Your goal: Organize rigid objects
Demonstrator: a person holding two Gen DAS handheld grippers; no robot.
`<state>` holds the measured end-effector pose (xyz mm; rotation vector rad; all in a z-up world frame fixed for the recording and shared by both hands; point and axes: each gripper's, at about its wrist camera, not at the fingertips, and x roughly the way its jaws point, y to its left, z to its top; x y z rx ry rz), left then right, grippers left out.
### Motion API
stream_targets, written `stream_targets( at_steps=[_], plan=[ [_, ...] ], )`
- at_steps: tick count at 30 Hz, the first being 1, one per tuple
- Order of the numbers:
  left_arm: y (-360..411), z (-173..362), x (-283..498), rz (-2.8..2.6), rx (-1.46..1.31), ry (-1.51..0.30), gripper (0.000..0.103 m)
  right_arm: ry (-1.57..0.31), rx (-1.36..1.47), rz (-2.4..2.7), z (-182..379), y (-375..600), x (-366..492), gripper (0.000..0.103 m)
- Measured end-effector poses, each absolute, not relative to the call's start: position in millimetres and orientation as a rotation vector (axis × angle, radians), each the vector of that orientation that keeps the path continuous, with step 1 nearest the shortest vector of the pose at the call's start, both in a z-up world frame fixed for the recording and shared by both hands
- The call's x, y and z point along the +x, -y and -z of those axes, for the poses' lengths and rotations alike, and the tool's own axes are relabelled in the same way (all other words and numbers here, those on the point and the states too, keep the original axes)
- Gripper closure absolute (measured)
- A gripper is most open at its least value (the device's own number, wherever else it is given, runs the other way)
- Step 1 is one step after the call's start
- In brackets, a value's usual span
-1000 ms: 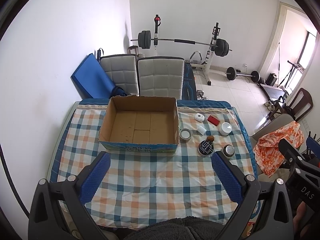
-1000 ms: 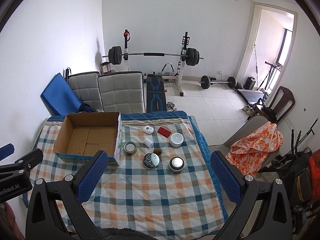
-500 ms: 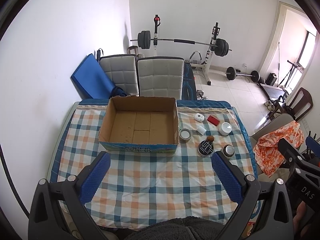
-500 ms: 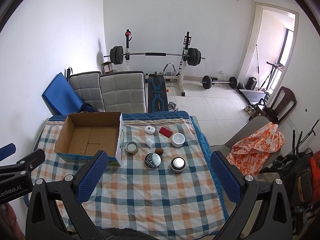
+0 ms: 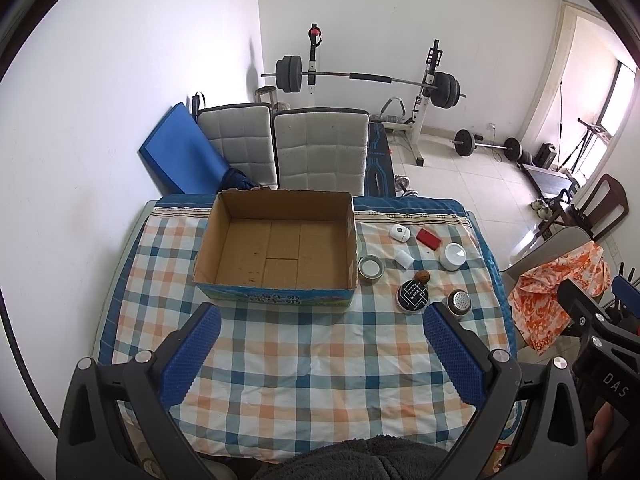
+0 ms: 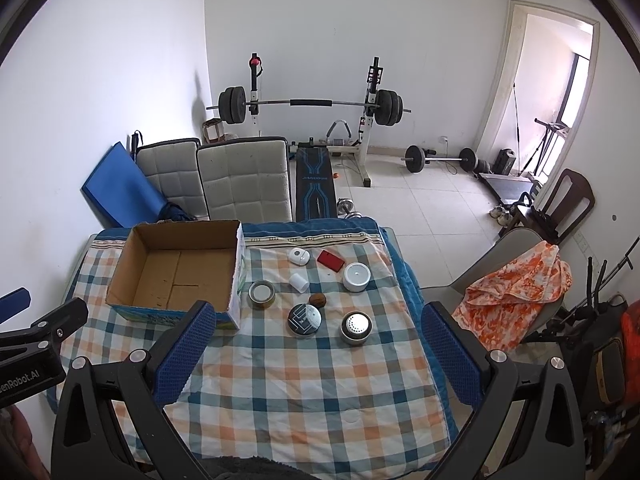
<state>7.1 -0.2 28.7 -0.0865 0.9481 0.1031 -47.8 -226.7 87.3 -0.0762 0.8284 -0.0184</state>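
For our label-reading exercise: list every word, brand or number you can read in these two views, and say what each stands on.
"DAS": black body of the right gripper, seen from the left wrist.
"enRobot.AI", start cut off: black body of the left gripper, seen from the right wrist.
Blue print on the brown cardboard box front: too blurred to read.
White lettering on the black-and-blue weight bench: too small.
Pattern on the round black tin: illegible.

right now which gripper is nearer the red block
Right. The right gripper hovers open above the table's near edge, roughly in line with the red block and the small items. The left gripper, also open, sits further left, facing the box.
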Motion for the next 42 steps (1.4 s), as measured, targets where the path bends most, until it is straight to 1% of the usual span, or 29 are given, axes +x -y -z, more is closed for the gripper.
stream_targets(
  at_steps=[5,7,12,19,24,27,29,30,31,33,37,42],
  plan=[
    [20,-2,53,-0.048,-0.088,-1.004,0.000,-0.909,-0.054,0.082,-60,259,-14,0.000],
    [33,16,76,-0.028,-0.082,-1.050,0.000,-0.977,-0.041,0.103,-39,277,8,0.000],
    [72,85,139,0.008,-0.064,-1.188,0.000,-1.165,-0.025,0.141,44,316,69,0.000],
    [122,209,215,0.009,-0.043,-1.437,0.000,-1.366,-0.035,0.146,170,338,142,0.000],
    [139,272,240,-0.017,-0.017,-1.550,0.000,-1.507,0.025,0.139,257,347,184,0.000],
    [139,300,252,-0.026,-0.020,-1.610,0.000,-1.577,0.071,0.122,300,348,199,0.005],
    [140,314,259,-0.027,-0.026,-1.635,0.000,-1.618,0.111,0.107,323,350,206,0.006],
    [142,321,260,-0.021,-0.035,-1.653,0.000,-1.636,0.133,0.098,332,350,209,0.009],
    [143,325,260,-0.016,-0.040,-1.665,0.000,-1.651,0.144,0.092,339,351,210,0.017],
    [145,334,262,-0.012,-0.047,-1.691,0.000,-1.686,0.152,0.062,351,351,211,0.029],
    [159,345,266,0.025,-0.056,-1.714,0.000,-1.712,0.060,0.078,354,360,208,0.029],
    [182,369,269,0.059,-0.018,-1.770,0.000,-1.744,0.097,0.094,362,386,207,0.029]
  ],
)
